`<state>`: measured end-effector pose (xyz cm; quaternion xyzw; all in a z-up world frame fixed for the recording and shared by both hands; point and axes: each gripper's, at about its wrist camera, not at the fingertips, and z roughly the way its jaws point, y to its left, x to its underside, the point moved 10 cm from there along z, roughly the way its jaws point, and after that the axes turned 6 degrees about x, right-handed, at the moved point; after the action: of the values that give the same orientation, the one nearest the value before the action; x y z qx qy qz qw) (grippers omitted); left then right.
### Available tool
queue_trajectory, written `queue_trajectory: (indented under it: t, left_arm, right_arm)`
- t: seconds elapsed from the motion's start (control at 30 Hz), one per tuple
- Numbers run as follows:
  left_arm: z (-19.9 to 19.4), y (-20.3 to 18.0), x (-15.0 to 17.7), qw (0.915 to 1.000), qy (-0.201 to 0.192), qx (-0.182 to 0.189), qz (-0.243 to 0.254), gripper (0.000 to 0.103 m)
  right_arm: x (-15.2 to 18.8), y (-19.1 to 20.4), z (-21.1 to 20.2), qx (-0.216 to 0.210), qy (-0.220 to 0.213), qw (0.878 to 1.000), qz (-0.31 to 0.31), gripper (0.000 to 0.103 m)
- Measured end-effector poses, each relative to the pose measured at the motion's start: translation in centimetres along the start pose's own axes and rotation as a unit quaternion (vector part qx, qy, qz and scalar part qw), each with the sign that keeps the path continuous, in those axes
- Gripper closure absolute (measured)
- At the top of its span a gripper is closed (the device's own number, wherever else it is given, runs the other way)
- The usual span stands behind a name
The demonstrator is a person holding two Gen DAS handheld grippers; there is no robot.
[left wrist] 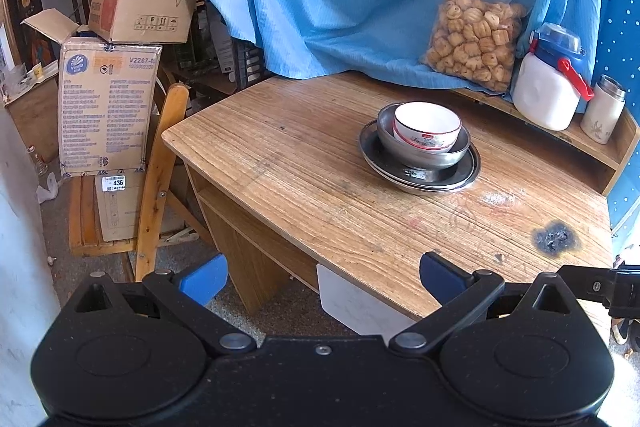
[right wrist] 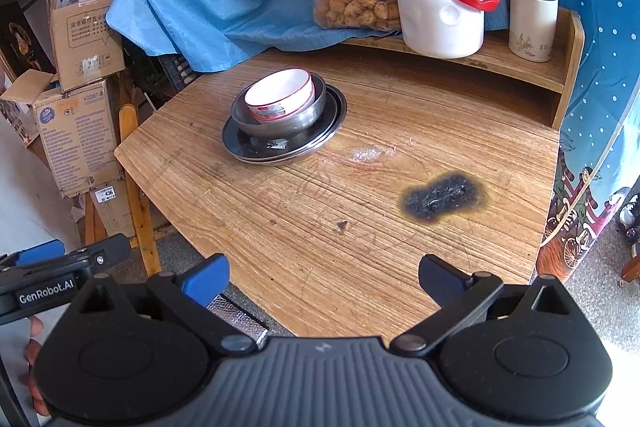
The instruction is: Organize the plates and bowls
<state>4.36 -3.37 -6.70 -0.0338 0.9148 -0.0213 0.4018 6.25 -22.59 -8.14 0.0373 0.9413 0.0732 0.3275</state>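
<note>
Hovering at the near edge of the wooden table [right wrist: 360, 235], we hold the left gripper [left wrist: 322, 277] and right gripper [right wrist: 324, 277] with jaws spread, empty. Toward its far edge a white bowl [left wrist: 426, 126] sits in a steel bowl [left wrist: 420, 151] on stacked plates [left wrist: 424, 173]. Near its right edge is a burn mark [right wrist: 442, 195]; boxes [left wrist: 104, 107] crowd a chair beyond its left edge.

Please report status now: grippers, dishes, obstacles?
Left gripper open, right gripper open, both empty. White ceramic bowl nested in steel bowl on steel plates. Nothing blocking.

White bowl [left wrist: 426, 126] nested in steel bowl [left wrist: 420, 153] atop stacked plates [left wrist: 420, 173].
</note>
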Motion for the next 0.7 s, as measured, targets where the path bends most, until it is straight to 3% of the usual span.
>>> queue_trajectory:
  t: [0.7]
  left_arm:
    - [-0.43, 0.02, 0.31, 1.0, -0.003, -0.003, 0.001, 0.001]
  right_arm:
    - [0.27, 0.36, -0.47, -0.011, 0.0, 1.0, 0.005, 0.0]
